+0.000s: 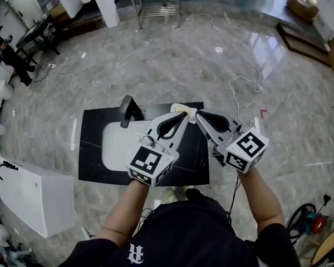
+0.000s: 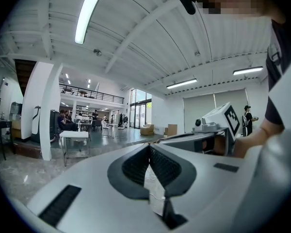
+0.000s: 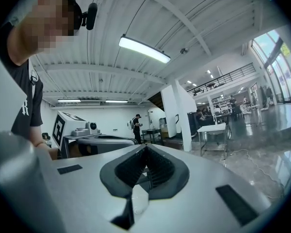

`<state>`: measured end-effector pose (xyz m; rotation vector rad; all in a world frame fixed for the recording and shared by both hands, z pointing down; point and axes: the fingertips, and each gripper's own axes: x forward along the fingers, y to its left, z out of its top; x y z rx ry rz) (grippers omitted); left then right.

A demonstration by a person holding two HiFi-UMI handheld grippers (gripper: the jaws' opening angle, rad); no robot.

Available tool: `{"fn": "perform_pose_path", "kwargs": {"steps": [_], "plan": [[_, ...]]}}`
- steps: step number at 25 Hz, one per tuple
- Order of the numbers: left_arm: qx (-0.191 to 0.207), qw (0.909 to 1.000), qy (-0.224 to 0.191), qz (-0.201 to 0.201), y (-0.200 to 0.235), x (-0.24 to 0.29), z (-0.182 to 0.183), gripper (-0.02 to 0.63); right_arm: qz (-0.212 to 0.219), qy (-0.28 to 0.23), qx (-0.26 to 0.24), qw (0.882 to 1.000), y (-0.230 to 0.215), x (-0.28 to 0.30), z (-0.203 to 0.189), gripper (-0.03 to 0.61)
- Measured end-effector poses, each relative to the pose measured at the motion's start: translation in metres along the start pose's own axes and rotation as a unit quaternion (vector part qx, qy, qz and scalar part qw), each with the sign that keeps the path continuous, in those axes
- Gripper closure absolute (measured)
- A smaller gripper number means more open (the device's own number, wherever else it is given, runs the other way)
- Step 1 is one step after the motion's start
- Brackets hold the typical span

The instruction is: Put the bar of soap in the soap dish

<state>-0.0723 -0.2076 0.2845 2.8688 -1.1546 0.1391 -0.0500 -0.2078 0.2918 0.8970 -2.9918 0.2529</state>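
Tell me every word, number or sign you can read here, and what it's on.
No words or numbers can be read.
Shirt: a white emblem, too blurred to read.
Left cube: a black-and-white square marker, a pattern and not text.
Right cube: the same kind of marker, no text.

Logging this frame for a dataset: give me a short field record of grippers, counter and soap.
left hand-held gripper: shut, empty
right hand-held gripper: shut, empty
surface: black counter with white basin and black faucet
pale item: counter's far edge, beside both tips; soap or dish unclear
task: nothing held yet
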Motion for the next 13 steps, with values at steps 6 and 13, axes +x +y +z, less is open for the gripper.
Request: {"fn": "perform_pose_path", "kwargs": {"steps": [6, 13], "plan": [[-0.004, 1.0, -0.005, -0.003, -0.003, -0.007, 0.003, 0.606, 0.001, 0.003, -0.007, 1.0, 0.009, -0.001, 0.003, 0.572], [-0.002, 1.0, -0.005, -0.004, -0.006, -0.018, 0.001, 0.606, 0.002, 0.005, -0.015, 1.0, 0.019, 0.001, 0.004, 0.572]]}}
